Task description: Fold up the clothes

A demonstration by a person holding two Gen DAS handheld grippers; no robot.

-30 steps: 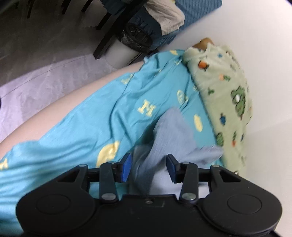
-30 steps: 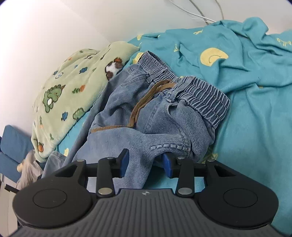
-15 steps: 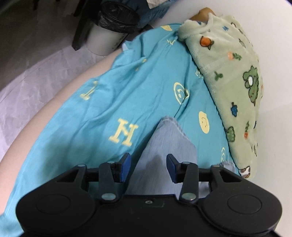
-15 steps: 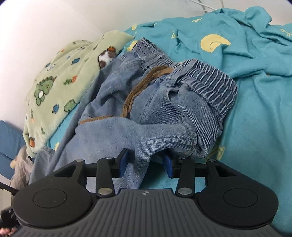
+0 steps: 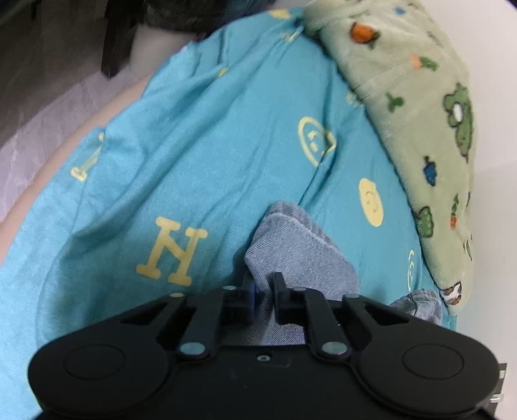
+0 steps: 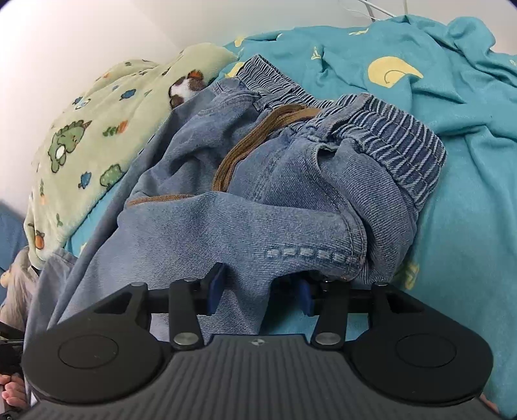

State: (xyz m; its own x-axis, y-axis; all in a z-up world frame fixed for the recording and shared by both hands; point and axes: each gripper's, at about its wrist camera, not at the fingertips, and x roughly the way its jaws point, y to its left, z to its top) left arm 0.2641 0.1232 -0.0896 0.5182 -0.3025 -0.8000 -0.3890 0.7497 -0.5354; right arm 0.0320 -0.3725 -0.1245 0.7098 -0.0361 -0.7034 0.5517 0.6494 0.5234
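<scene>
A pair of small blue jeans [image 6: 258, 181] with an elastic waistband and a brown drawstring lies crumpled on a teal sheet [image 6: 468, 200]. My right gripper [image 6: 260, 292] is open, its jaws on either side of a fold of the jeans' leg. In the left wrist view my left gripper [image 5: 265, 292] is shut on the hem end of a jeans leg [image 5: 300, 252], just above the teal sheet [image 5: 210, 155].
A pale green blanket with dinosaur prints [image 5: 420, 106] lies beside the jeans along the white wall; it also shows in the right wrist view [image 6: 97, 129]. Floor and dark chair legs [image 5: 113, 38] show beyond the bed's edge. White cables [image 6: 381, 9] run behind the sheet.
My left gripper has closed on the jeans leg and moved forward over the sheet. My right gripper has moved closer into the jeans, still open.
</scene>
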